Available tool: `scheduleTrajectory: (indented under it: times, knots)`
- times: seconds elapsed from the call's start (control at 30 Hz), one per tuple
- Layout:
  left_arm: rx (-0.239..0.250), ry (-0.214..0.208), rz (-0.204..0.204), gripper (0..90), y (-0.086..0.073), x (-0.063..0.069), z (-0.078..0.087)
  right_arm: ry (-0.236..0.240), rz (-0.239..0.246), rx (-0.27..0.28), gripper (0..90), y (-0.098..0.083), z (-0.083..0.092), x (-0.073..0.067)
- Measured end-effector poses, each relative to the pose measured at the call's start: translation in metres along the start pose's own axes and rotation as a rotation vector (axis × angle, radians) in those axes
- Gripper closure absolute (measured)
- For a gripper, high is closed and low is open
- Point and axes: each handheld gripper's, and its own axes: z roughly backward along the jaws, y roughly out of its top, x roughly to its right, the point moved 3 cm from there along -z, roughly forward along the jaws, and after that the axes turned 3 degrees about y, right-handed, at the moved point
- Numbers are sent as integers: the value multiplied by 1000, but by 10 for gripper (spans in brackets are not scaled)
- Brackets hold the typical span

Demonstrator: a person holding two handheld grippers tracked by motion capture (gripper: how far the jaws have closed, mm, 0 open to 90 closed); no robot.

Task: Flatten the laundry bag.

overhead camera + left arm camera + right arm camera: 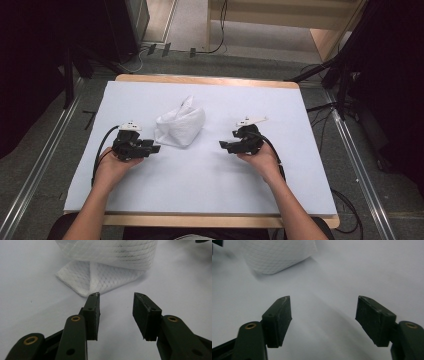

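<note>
— Two grippers are seen over the white table sheet (200,190), one in each hand. How is the left gripper (152,148) placed?

— It is held low at the left of the sheet in the high view, pointed toward the white mesh bag (179,126), with its tips just beside the bag's near left edge. In the left gripper view its jaws are seen parted, with bare sheet between the pads (94,315). Nothing is pinched.

— And where is the bag found?

— Near the middle of the sheet, slightly toward the far side, between the two grippers. It lies as a soft lump, with a small peak of cloth raised at its far end. In the left gripper view a flat folded corner (92,280) of the mesh is seen lying on the sheet just ahead of the tips; whether the left pad touches it cannot be told.

— What is noted of the right gripper (224,145)?

— It is held at the right, pointed leftward toward the bag but kept well apart from it. In the right gripper view its jaws are spread wide, and bare sheet is seen between the pads (278,320). The bag (277,255) is seen farther off, at the upper left of that view.

— Is anything else touched?

— A black cable (100,150) is trailed from the left gripper across the sheet.
</note>
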Motion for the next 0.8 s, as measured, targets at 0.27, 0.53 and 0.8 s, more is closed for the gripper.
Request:
scheduleTrajectory:
  times: [0.27, 0.53, 0.8]
  knots:
    - [31, -41, 12, 549, 5, 5, 4, 22, 14, -10, 392, 2, 2, -5]
    - [23, -58, 51, 462, 9, 6, 4, 7, 5, -59, 463, -1, 2, -1]
    - [0, -55, 40, 460, 6, 8, 1, 13, 22, -37, 457, 2, 5, -6]
